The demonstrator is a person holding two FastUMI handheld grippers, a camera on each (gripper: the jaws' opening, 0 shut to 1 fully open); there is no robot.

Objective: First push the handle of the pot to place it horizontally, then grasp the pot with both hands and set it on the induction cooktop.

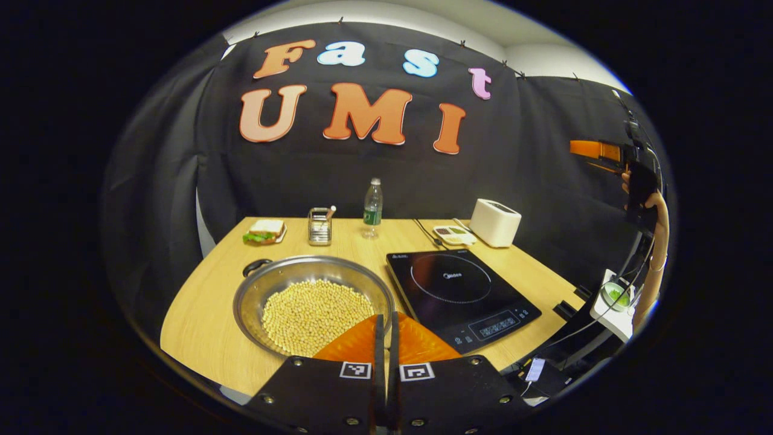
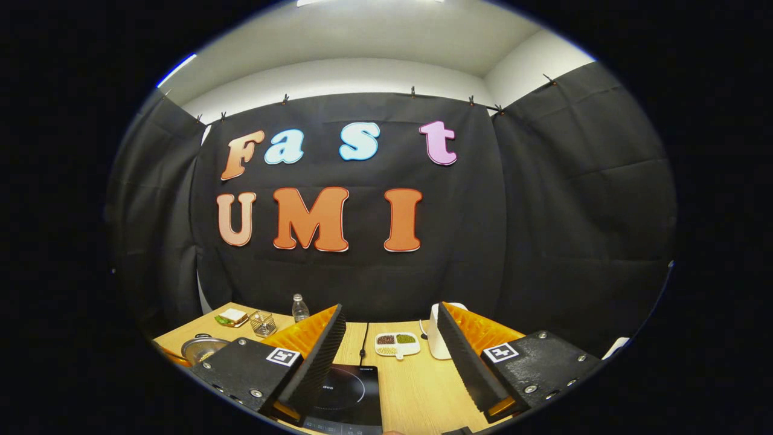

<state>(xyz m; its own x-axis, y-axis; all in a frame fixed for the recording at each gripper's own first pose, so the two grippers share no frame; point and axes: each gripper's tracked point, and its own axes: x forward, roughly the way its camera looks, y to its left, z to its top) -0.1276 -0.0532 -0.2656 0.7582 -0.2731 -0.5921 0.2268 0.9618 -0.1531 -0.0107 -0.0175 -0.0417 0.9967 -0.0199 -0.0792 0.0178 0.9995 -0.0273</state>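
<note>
A steel pot (image 1: 314, 302) full of pale beans sits on the wooden table (image 1: 205, 326), left of the black induction cooktop (image 1: 462, 290). One black handle (image 1: 256, 266) sticks out at the pot's far left rim. My left gripper (image 1: 386, 329) is shut with nothing in it, its tips hovering over the pot's near right rim. My right gripper (image 2: 389, 307) is open and held high above the table, also seen as the right gripper (image 1: 595, 150) in a hand at the upper right. Below it lie the cooktop (image 2: 347, 393) and, far left, the pot (image 2: 202, 347).
Along the table's back stand a sandwich plate (image 1: 266, 231), a metal rack (image 1: 320, 225), a water bottle (image 1: 372, 208), a divided dish (image 1: 454, 234) and a white toaster (image 1: 495, 222). Cables and a small stand (image 1: 616, 299) sit off the table's right edge.
</note>
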